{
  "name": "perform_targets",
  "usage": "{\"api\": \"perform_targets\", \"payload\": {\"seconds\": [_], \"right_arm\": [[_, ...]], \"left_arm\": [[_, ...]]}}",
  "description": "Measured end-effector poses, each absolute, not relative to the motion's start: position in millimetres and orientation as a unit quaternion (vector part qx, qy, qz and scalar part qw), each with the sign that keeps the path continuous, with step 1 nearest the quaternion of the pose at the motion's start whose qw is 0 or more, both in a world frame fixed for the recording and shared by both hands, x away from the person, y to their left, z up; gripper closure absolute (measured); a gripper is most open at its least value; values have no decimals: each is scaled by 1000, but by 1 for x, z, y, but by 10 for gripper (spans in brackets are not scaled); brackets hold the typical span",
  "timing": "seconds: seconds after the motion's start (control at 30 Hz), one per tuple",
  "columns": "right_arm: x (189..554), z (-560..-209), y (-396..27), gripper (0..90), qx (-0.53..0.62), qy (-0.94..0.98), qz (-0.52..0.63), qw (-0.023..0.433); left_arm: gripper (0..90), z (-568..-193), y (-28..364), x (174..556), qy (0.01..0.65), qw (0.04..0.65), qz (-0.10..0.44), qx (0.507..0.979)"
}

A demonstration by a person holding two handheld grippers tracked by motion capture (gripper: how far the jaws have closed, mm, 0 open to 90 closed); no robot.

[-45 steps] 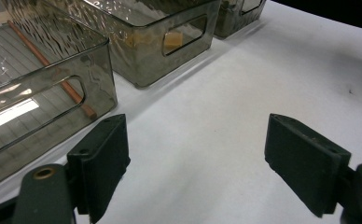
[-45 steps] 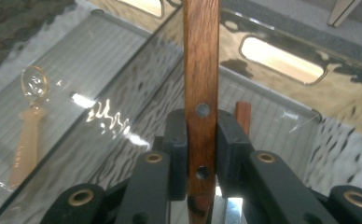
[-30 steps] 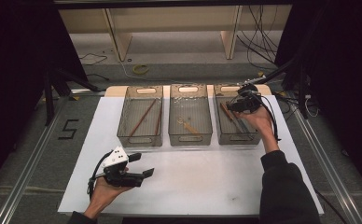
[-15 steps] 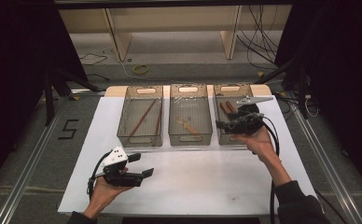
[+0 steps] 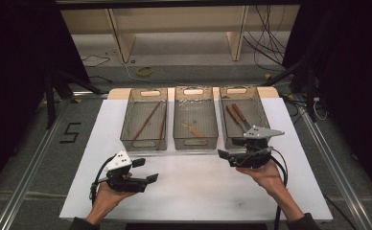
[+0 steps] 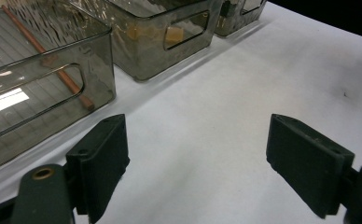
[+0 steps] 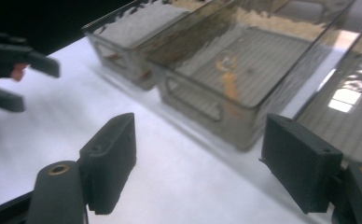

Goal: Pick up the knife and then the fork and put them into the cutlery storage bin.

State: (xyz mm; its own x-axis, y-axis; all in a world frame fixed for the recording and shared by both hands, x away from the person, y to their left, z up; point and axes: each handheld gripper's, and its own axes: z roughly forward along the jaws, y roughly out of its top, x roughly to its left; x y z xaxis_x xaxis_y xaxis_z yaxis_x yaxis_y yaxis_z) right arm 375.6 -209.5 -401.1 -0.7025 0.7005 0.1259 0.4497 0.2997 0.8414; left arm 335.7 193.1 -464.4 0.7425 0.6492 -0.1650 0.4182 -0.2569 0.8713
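Observation:
Three smoky clear bins stand in a row on the white table [image 5: 198, 191]. The left bin [image 5: 126, 129] holds long brown sticks [image 5: 147, 120]. A small tan item [image 5: 192, 127] lies in the middle bin [image 5: 196, 142], and two brown-handled utensils [image 5: 237, 116] lie in the right bin [image 5: 258, 108]. My right gripper [image 5: 225, 157] hovers just in front of the right bin and points left. Its jaws have just been opening and stand open with nothing between them [image 7: 200, 123]. My left gripper [image 5: 145, 170] rests low at the front left, open and empty [image 6: 198, 126].
In the left gripper view the left bin's near wall [image 6: 44, 93] is close, with a stick [image 6: 44, 51] behind it. The right gripper view faces the middle bin [image 7: 202, 107], with the other gripper [image 7: 11, 70] farther off. Wooden shelving and cables lie beyond the table.
My right gripper came back from above the right bin to the table in front of it, and its jaws spread wider. The left hand stayed put.

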Motion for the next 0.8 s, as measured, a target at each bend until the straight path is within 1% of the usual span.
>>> {"api": "perform_targets", "payload": {"seconds": [0.13,0.23,0.47,0.53,0.8], "right_arm": [[361,-412,-209,259,353,794,481,119],[352,-417,-209,250,351,791,487,122],[337,-433,-220,228,363,776,504,112],[333,-435,-224,226,364,774,505,121],[322,-447,-235,207,376,768,504,124]], "left_arm": [[201,-464,193,334,337,511,112,783],[201,-465,192,334,337,511,107,783],[201,-466,193,332,335,518,100,781],[201,-466,192,331,336,519,97,780],[200,-468,192,327,337,518,95,780]]}}
